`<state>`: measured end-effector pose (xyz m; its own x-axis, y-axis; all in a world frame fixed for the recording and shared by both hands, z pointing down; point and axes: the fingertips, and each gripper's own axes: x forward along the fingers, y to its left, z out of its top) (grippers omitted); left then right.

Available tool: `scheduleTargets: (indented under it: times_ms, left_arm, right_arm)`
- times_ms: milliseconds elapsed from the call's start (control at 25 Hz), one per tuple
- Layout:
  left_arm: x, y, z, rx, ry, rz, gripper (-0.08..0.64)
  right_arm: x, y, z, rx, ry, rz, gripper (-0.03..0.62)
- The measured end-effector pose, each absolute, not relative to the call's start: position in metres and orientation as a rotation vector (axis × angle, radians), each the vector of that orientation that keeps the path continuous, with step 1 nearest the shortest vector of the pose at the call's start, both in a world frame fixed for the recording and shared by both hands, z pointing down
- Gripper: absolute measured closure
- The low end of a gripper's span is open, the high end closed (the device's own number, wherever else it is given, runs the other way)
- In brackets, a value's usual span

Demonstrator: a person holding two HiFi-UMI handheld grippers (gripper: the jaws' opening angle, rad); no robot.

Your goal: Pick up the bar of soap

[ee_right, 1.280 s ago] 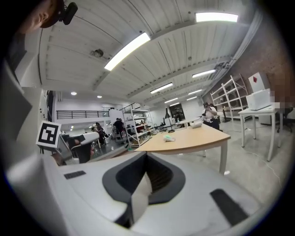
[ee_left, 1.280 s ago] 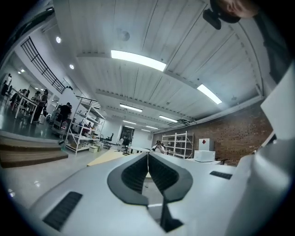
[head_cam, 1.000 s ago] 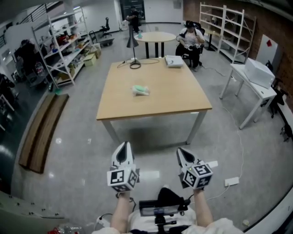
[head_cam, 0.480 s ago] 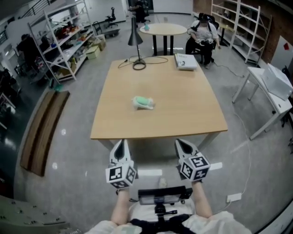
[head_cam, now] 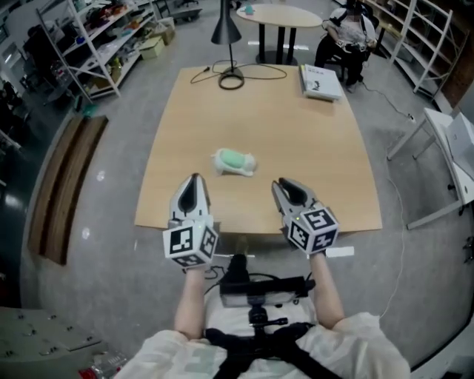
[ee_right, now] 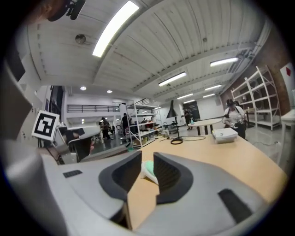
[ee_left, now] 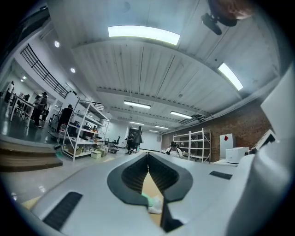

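The bar of soap (head_cam: 235, 161), pale green in a clear wrapper, lies near the middle of the wooden table (head_cam: 326, 163). My left gripper (head_cam: 194, 180) hovers over the table's near edge, short of the soap and to its left, with its jaws shut and empty. My right gripper (head_cam: 285, 186) hovers to the soap's right; its jaws have just been opening and stand slightly apart with nothing between them. The left gripper view has the soap (ee_left: 152, 202) ahead, below the left gripper (ee_left: 148, 154). In the right gripper view, the soap (ee_right: 148, 169) shows through the gap of the right gripper (ee_right: 147, 156).
A black lamp (head_cam: 226, 29) with a coiled cable (head_cam: 232, 80) and a white box (head_cam: 320, 81) stand at the table's far end. Beyond are a round table (head_cam: 287, 15) and a seated person (head_cam: 348, 29). Shelves (head_cam: 96, 44) and wooden planks (head_cam: 63, 185) lie left, a white table (head_cam: 452, 155) right.
Both grippers have travelled forward from over the floor to over the table's near edge, and the table with the soap has come much closer.
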<state>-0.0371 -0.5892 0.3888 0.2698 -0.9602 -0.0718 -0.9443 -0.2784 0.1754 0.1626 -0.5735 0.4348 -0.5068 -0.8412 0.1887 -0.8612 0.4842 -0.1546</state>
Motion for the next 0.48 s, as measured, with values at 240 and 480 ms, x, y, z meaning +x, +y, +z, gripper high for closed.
scheduleTargets:
  times_ms: [240, 480]
  left_arm:
    - [-0.041, -0.689, 0.409, 2.423, -1.793, -0.196, 0.548]
    - [-0.052, -0.761, 0.439, 2.406, -1.749, -0.096, 0.548]
  right_arm:
    - [0.119, -0.667, 0.475, 1.163, -2.554, 0.176, 0.409]
    - [0.067, -0.74, 0.532, 0.722, -2.425, 0.034, 0.37]
